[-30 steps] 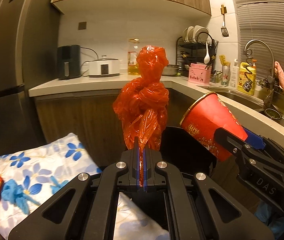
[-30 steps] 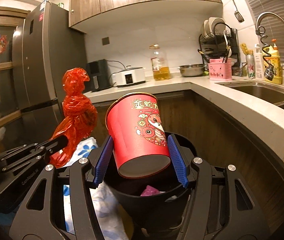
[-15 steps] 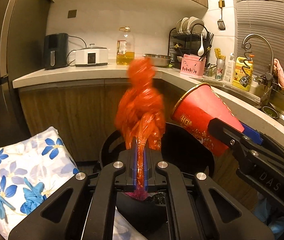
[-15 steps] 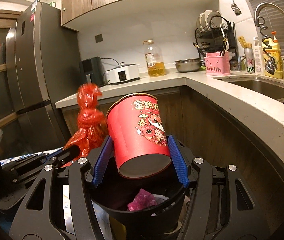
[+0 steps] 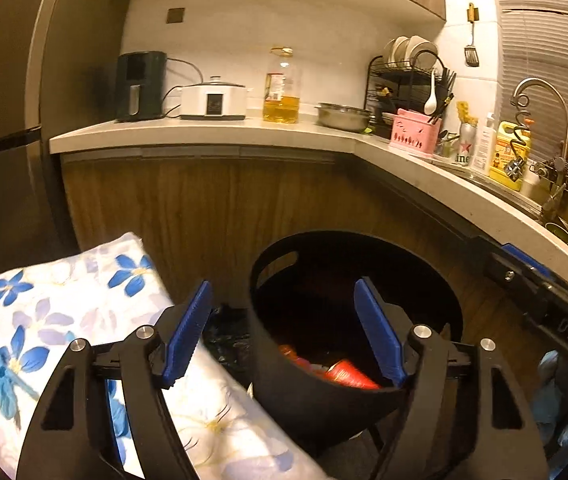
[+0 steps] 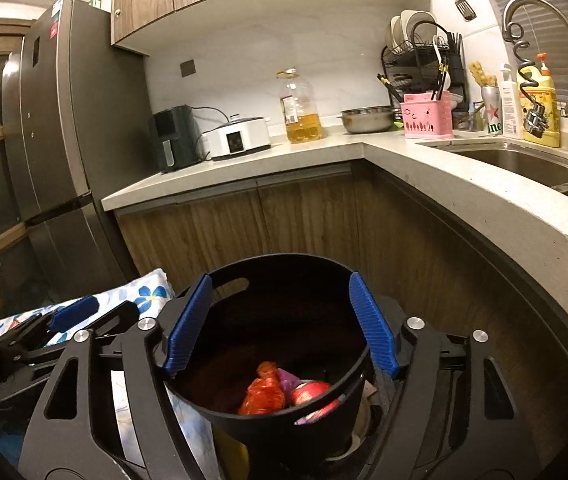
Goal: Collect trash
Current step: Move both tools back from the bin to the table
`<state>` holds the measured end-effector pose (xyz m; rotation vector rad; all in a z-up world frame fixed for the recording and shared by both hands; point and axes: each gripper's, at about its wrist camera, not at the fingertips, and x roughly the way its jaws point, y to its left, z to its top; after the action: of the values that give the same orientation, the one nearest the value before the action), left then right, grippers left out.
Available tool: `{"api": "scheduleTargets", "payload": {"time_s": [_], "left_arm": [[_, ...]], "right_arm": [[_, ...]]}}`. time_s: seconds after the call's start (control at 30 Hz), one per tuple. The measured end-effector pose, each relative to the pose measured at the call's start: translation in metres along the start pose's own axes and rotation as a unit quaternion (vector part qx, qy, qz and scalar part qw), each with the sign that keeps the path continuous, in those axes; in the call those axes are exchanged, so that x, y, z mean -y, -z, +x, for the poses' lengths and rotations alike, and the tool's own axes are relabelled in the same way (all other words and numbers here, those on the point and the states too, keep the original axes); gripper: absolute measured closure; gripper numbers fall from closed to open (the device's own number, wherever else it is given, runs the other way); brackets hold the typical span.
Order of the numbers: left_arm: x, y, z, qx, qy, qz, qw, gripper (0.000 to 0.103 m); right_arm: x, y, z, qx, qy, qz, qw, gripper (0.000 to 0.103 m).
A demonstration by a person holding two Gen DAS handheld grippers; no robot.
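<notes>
A black round bin (image 6: 284, 280) stands on the floor below both grippers, also in the left wrist view (image 5: 324, 248). Inside it lie the knotted red plastic bag (image 6: 262, 394), the red paper cup (image 6: 312, 396) on its side and a purple scrap (image 6: 288, 378). The cup (image 5: 348, 374) shows in the left wrist view too. My right gripper (image 6: 280, 326) is open and empty right above the bin. My left gripper (image 5: 284, 334) is open and empty over the bin's left rim. The left gripper's fingers (image 6: 72, 312) show at the left of the right wrist view.
A white cloth with blue flowers (image 5: 64, 300) lies left of the bin. Wooden cabinets (image 6: 304, 216) and a pale counter (image 6: 444, 168) wrap behind and to the right. A sink (image 6: 524, 164) is at the right, a fridge (image 6: 56, 140) at the left.
Both grippers opened. The red bag left my left gripper and the red cup left my right gripper; both now lie in the bin. Both grippers moved closer over the bin.
</notes>
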<state>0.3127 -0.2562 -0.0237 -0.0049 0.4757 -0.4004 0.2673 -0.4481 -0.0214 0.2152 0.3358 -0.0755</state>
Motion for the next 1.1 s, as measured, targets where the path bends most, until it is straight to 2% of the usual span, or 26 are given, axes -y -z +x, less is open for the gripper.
{"api": "scheduleTargets", "payload": {"time_s": [0.07,0.33,0.67,0.87,1.0,1.1], "left_arm": [[-0.003,0.004,-0.006,-0.001,-0.014,-0.001,0.9999,0.019],[-0.019,0.023,-0.044,0.012,-0.070,-0.010,0.9974,0.008],[-0.052,0.051,-0.104,0.024,-0.142,-0.038,0.9889,0.006],[-0.081,0.069,-0.147,0.039,-0.195,-0.060,0.9782,0.006],[-0.106,0.081,-0.172,0.046,-0.234,-0.076,0.9681,0.006],[-0.128,0.091,-0.191,0.048,-0.277,-0.084,0.9561,0.006]], "right_arm": [[-0.004,0.003,-0.005,-0.002,0.003,-0.001,1.000,0.027],[-0.026,0.021,-0.032,0.000,0.008,-0.013,1.000,0.022],[-0.062,0.044,-0.067,0.003,-0.005,-0.030,1.000,0.021],[-0.092,0.060,-0.081,-0.002,-0.035,-0.039,0.999,0.021],[-0.114,0.068,-0.089,-0.002,-0.052,-0.049,0.997,0.021],[-0.130,0.074,-0.093,-0.005,-0.066,-0.052,0.996,0.021]]}}
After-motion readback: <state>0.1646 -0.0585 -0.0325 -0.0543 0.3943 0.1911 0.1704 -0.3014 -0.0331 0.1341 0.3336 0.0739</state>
